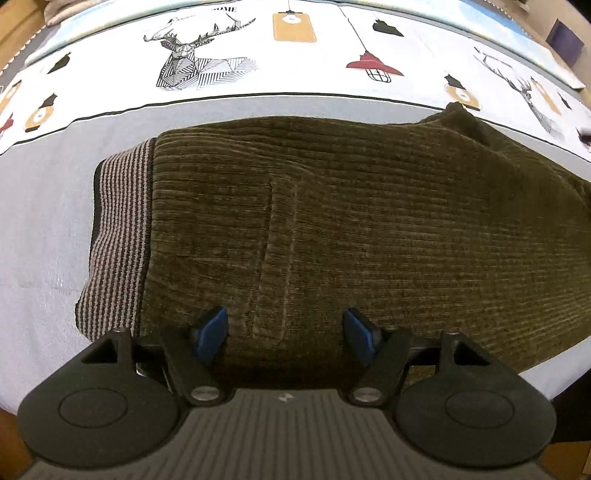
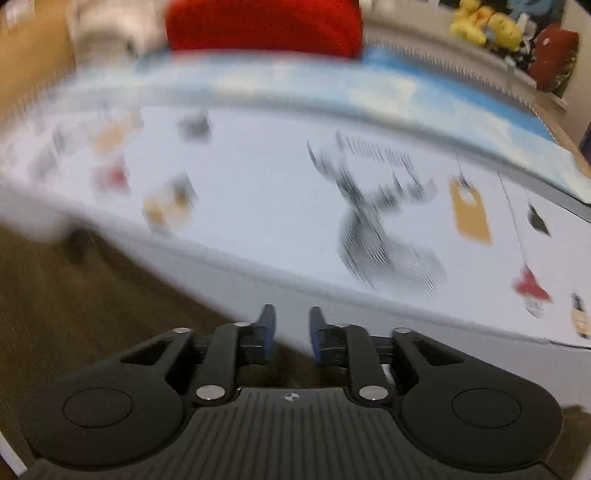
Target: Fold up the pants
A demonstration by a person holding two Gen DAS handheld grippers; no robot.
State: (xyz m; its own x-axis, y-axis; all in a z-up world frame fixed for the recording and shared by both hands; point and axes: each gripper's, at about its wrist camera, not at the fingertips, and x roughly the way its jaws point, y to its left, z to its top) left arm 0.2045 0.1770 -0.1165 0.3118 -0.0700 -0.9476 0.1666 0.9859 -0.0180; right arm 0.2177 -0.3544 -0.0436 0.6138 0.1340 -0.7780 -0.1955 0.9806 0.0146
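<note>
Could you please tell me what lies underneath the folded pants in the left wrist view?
The pants lie on the printed bedsheet, whose plain pale band shows around them. Whatever is directly beneath the fabric is covered.

Olive ribbed pants [image 1: 332, 221], striped waistband [image 1: 118, 236]; blurred, seemingly red cushion [image 2: 262, 26].

Pants [image 1: 332, 221] flat on bedsheet [image 1: 55, 206]

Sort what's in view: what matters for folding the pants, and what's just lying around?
Job:
- olive corduroy pants, striped waistband
- left gripper, open over them
- right gripper, open
- printed bedsheet

Bystanders:
- red cushion
- yellow plush toys
</note>
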